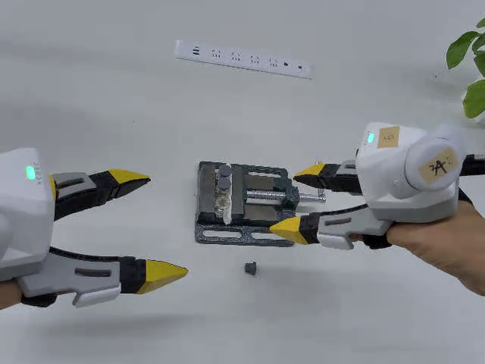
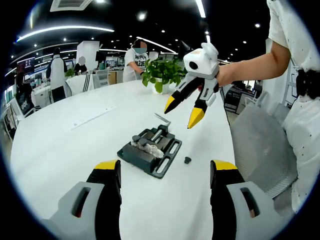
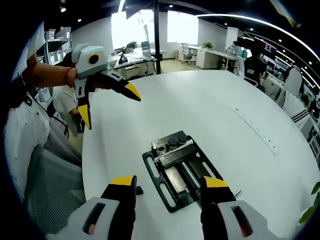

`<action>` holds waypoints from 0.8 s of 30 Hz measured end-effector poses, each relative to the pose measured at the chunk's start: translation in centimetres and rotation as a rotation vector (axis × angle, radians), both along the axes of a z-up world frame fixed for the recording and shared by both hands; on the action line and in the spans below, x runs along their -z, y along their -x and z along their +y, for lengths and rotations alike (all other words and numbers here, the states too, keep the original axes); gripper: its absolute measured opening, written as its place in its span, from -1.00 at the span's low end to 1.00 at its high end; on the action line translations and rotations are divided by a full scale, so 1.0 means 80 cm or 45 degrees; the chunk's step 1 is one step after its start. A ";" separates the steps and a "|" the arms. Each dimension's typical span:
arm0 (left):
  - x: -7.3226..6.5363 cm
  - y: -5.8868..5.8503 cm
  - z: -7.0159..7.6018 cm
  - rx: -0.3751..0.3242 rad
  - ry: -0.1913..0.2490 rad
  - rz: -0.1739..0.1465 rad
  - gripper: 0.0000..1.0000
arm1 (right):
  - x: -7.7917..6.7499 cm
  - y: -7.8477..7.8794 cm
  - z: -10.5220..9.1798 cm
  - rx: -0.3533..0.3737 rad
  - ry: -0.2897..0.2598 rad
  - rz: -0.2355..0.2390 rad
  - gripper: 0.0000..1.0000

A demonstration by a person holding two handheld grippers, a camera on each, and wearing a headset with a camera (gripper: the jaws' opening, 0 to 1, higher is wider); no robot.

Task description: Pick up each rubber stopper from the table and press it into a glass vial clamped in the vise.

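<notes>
In the vise (image 1: 244, 235) sit glass vials (image 1: 223, 200), two capped with stoppers (image 1: 225, 182).

White table (image 1: 91, 83) with vise (image 1: 258, 183), loose stopper (image 1: 251, 268), power strip (image 1: 242, 59)

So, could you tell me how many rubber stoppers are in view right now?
3. One loose stopper lies on the table near the vise. Two seated stoppers cap glass vials clamped in the vise. None seems hidden.
</notes>
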State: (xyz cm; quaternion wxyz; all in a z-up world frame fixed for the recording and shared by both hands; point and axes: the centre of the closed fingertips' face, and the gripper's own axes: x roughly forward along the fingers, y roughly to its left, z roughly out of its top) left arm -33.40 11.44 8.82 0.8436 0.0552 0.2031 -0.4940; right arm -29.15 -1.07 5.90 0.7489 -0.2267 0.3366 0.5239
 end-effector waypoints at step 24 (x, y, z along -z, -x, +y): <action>0.018 0.008 -0.012 0.065 -0.047 0.036 0.64 | 0.035 0.062 -0.009 -0.011 -0.135 0.047 0.19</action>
